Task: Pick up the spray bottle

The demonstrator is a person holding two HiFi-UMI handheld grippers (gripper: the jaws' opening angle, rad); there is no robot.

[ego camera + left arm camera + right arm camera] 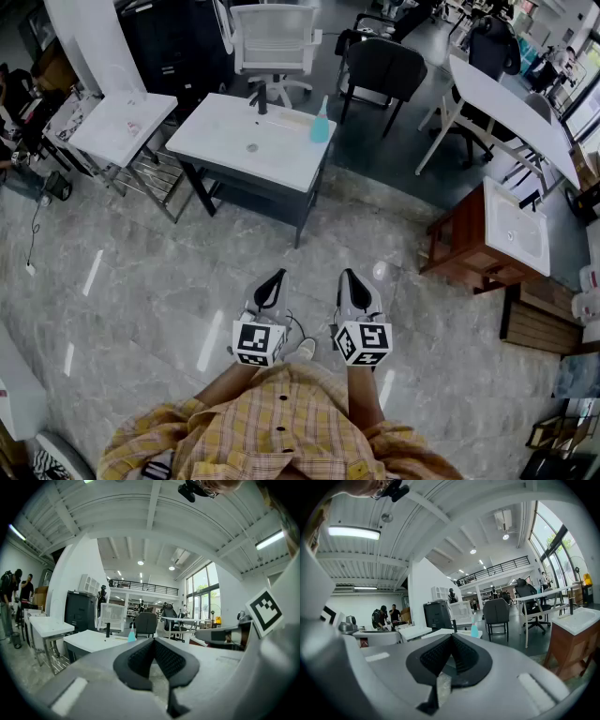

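A teal spray bottle [321, 122] stands upright near the right rim of a white sink top [225, 131] on a dark frame, well ahead of me across the marble floor. It shows small and far off in the left gripper view [131, 634] and in the right gripper view [474, 629]. My left gripper [275, 278] and right gripper [349, 277] are held side by side close to my body, pointing roughly level toward the sink. Both are shut with nothing between the pads, far short of the bottle. The left gripper's tips [153, 640] and the right gripper's tips [451, 636] meet.
A black faucet [260, 97] rises at the sink's back. A white office chair [275, 42] and a black chair [382, 67] stand behind it. A second white basin stand [122, 127] is at left, a wooden cabinet with basin [487, 239] at right. People [386, 617] stand far left.
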